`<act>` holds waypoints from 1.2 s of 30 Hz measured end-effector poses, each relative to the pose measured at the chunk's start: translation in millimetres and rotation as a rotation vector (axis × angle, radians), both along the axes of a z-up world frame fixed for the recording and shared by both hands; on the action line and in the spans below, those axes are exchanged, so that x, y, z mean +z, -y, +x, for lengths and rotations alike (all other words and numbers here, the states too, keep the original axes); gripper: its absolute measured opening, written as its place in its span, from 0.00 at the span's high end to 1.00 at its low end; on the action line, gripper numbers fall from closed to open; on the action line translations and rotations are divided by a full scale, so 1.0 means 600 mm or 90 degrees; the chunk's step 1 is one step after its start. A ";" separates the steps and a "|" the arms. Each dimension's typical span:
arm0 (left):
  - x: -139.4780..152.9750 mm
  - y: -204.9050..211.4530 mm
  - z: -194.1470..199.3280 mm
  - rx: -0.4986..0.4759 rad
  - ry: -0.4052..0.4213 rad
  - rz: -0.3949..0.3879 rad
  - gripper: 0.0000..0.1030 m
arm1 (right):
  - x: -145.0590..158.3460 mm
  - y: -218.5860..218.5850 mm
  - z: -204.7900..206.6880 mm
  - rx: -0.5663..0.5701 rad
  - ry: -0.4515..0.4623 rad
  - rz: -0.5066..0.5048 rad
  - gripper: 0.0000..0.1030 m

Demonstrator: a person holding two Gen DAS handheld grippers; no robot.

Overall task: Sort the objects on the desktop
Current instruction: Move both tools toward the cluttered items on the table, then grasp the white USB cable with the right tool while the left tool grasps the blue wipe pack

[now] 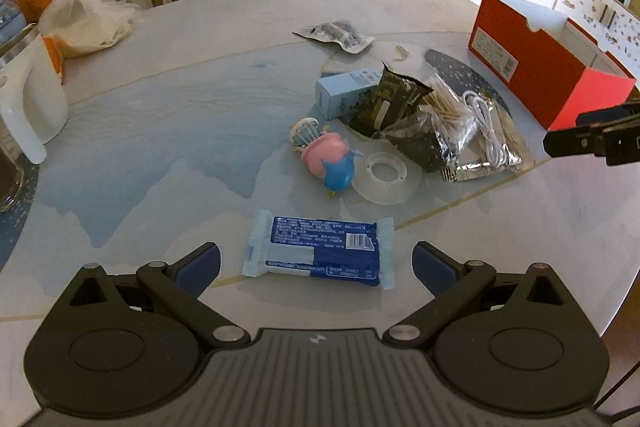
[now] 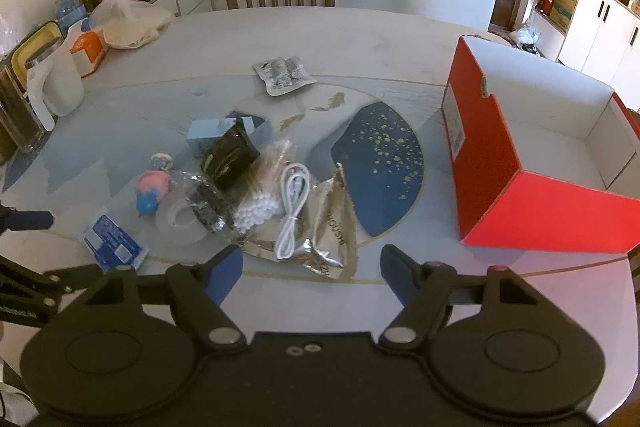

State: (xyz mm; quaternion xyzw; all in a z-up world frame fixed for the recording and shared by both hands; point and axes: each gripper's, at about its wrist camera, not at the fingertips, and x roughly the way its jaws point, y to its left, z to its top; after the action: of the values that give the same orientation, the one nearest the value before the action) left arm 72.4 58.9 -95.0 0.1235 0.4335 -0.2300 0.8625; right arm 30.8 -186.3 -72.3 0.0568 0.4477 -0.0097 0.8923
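Left wrist view: blue tissue packet (image 1: pixel 318 251) lies crosswise, long axis left-right, just beyond the left gripper (image 1: pixel 316 265), jaws spread wide, empty; right wrist view: right gripper (image 2: pixel 311 273) gapes, empty, near the foil pouch (image 2: pixel 320 235).

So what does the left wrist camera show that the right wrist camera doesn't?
Only the left wrist view shows the barcode side of the blue tissue pack lying flat between the open left tool, and the right tool's tip by the red box. Only the right wrist view shows the box's white inside, the water bottle and the open right tool in front of the foil pouch. Both show the white cable, cotton swabs, tape roll and pink-blue toy.
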 end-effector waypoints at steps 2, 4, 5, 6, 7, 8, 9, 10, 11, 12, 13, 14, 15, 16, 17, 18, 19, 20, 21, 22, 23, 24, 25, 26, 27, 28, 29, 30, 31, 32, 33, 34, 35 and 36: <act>-0.005 0.002 0.003 -0.016 0.003 0.004 0.00 | -0.002 -0.006 0.003 0.005 -0.001 0.000 0.30; -0.010 0.006 0.008 -0.022 0.005 0.013 0.00 | -0.004 -0.011 0.007 0.011 -0.004 -0.001 0.32; -0.013 0.007 0.011 -0.031 0.005 0.016 0.00 | -0.006 -0.012 0.011 0.015 -0.005 0.000 0.34; -0.016 0.009 0.014 -0.030 0.005 0.020 0.00 | -0.009 -0.013 0.015 0.019 -0.006 -0.001 0.34; -0.019 0.011 0.017 -0.027 0.006 0.025 0.00 | -0.012 -0.014 0.019 0.022 -0.009 -0.003 0.36; -0.021 0.011 0.018 -0.024 0.007 0.027 0.00 | -0.016 -0.014 0.025 0.025 -0.012 -0.004 0.39; -0.023 0.011 0.020 -0.022 0.006 0.027 0.00 | -0.019 -0.014 0.028 0.026 -0.015 -0.003 0.39; -0.026 0.012 0.023 -0.021 0.005 0.028 0.00 | -0.024 -0.012 0.033 0.031 -0.016 -0.001 0.40; -0.029 0.012 0.023 -0.019 0.005 0.029 0.00 | -0.027 -0.011 0.037 0.035 -0.018 0.000 0.42; -0.031 0.013 0.025 -0.016 0.003 0.032 0.00 | -0.031 -0.009 0.042 0.040 -0.022 0.001 0.43; -0.034 0.015 0.027 -0.013 0.002 0.038 0.00 | -0.035 -0.008 0.046 0.044 -0.026 0.005 0.46; -0.036 0.016 0.028 -0.011 0.000 0.041 0.00 | -0.038 -0.007 0.050 0.049 -0.031 0.007 0.49; -0.038 0.018 0.028 -0.010 -0.002 0.042 0.00 | -0.042 -0.007 0.055 0.057 -0.035 0.008 0.49; -0.039 0.020 0.028 -0.012 -0.002 0.044 0.00 | -0.045 -0.007 0.059 0.062 -0.036 0.007 0.51; -0.040 0.022 0.028 -0.014 -0.001 0.047 0.00 | -0.047 -0.007 0.062 0.065 -0.038 0.007 0.53; -0.041 0.024 0.028 -0.013 0.000 0.050 0.00 | -0.049 -0.007 0.066 0.069 -0.041 0.011 0.54; -0.042 0.026 0.029 -0.011 0.000 0.052 0.00 | -0.051 -0.007 0.069 0.074 -0.043 0.013 0.55; -0.043 0.026 0.030 -0.010 0.000 0.051 0.00 | -0.053 -0.007 0.073 0.078 -0.046 0.013 0.56; -0.044 0.028 0.030 -0.009 0.000 0.050 0.00 | -0.055 -0.008 0.076 0.082 -0.048 0.012 0.57; -0.045 0.029 0.031 -0.007 -0.001 0.051 0.01 | -0.056 -0.009 0.078 0.084 -0.049 0.012 0.58; -0.046 0.029 0.032 -0.007 -0.001 0.052 0.00 | -0.056 -0.009 0.081 0.087 -0.050 0.014 0.59; -0.047 0.031 0.033 -0.008 -0.001 0.053 0.01 | -0.057 -0.009 0.082 0.090 -0.051 0.015 0.59; -0.048 0.031 0.034 -0.008 -0.001 0.054 0.01 | -0.057 -0.010 0.084 0.093 -0.052 0.016 0.59; -0.049 0.032 0.035 -0.010 -0.001 0.054 0.01 | -0.058 -0.011 0.085 0.095 -0.053 0.017 0.59; -0.050 0.032 0.037 -0.011 -0.002 0.052 0.00 | -0.059 -0.012 0.087 0.097 -0.053 0.016 0.59; -0.051 0.032 0.038 -0.012 -0.002 0.051 0.01 | -0.059 -0.013 0.087 0.099 -0.054 0.016 0.59; -0.052 0.033 0.039 -0.012 -0.002 0.052 0.01 | -0.060 -0.015 0.089 0.103 -0.054 0.014 0.60; -0.053 0.034 0.040 -0.013 -0.003 0.052 0.01 | -0.061 -0.015 0.090 0.104 -0.054 0.011 0.60; -0.055 0.033 0.041 -0.016 -0.005 0.051 0.01 | -0.061 -0.015 0.092 0.102 -0.055 0.011 0.62; -0.056 0.033 0.042 -0.017 -0.006 0.051 0.01 | -0.061 -0.014 0.093 0.100 -0.055 0.013 0.63; -0.056 0.033 0.042 -0.017 -0.008 0.050 0.01 | -0.061 -0.013 0.095 0.098 -0.055 0.013 0.64; -0.057 0.033 0.043 -0.020 -0.010 0.045 0.01 | -0.062 -0.013 0.097 0.097 -0.054 0.013 0.66; -0.057 0.032 0.044 -0.022 -0.013 0.040 0.01 | -0.062 -0.012 0.098 0.096 -0.055 0.012 0.69; -0.057 0.032 0.044 -0.024 -0.015 0.037 0.01 | -0.063 -0.012 0.100 0.094 -0.054 0.011 0.70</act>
State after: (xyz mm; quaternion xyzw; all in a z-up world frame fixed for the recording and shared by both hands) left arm 98.9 39.8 -129.5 0.1538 0.4479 -0.2352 0.8488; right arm 90.6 -179.2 -109.9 0.0304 0.4884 0.0578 0.8702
